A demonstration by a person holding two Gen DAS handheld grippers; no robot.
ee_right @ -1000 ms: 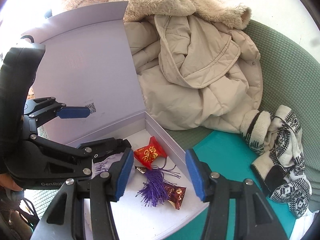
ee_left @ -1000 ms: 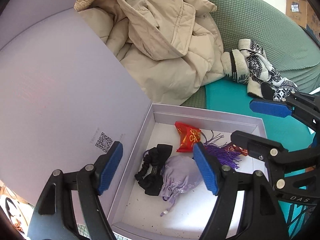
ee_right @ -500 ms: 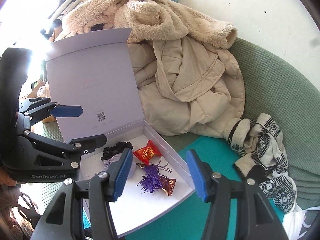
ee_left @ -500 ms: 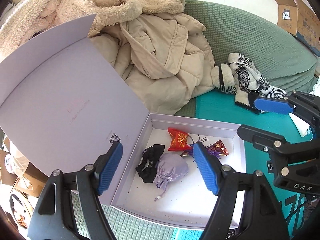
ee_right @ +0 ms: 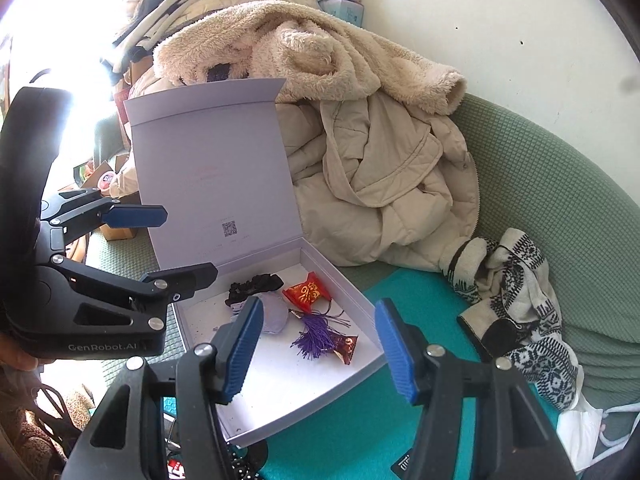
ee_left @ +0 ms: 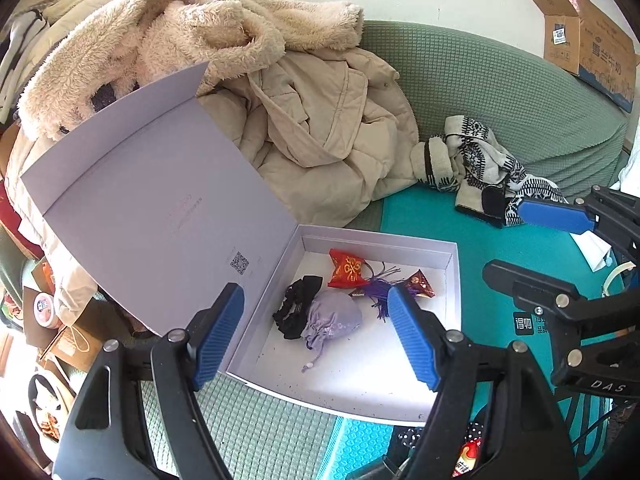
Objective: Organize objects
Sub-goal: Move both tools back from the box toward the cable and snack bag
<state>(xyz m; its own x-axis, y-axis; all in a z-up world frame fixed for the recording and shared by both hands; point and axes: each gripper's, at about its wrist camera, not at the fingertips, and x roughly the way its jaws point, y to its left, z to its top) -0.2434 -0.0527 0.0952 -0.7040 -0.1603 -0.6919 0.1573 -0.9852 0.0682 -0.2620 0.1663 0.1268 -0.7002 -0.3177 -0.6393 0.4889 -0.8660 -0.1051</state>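
An open white box (ee_left: 380,237) lies on the sofa seat, its lid (ee_left: 160,216) standing up at the left. Inside lie a red pouch (ee_left: 346,270), a black scrunchie (ee_left: 298,304), a lavender drawstring pouch (ee_left: 334,318), a purple tassel (ee_left: 380,292) and a dark red wrapper (ee_left: 420,284). My left gripper (ee_left: 315,292) hovers above the box's near side, open and holding nothing. My right gripper (ee_right: 320,306) hangs over the box (ee_right: 288,384) beside it, also open, nothing between its fingers.
A beige padded coat (ee_left: 320,140) and a fleece (ee_left: 180,48) are heaped behind the box. A black-and-white knit (ee_left: 472,160) lies right of it on a teal mat (ee_left: 500,248). A cardboard box (ee_left: 580,40) tops the green sofa back (ee_left: 480,80). Clutter fills the left edge.
Both grippers have drawn back and up from the box, so more of the sofa and lid shows. The things in the box have not moved.
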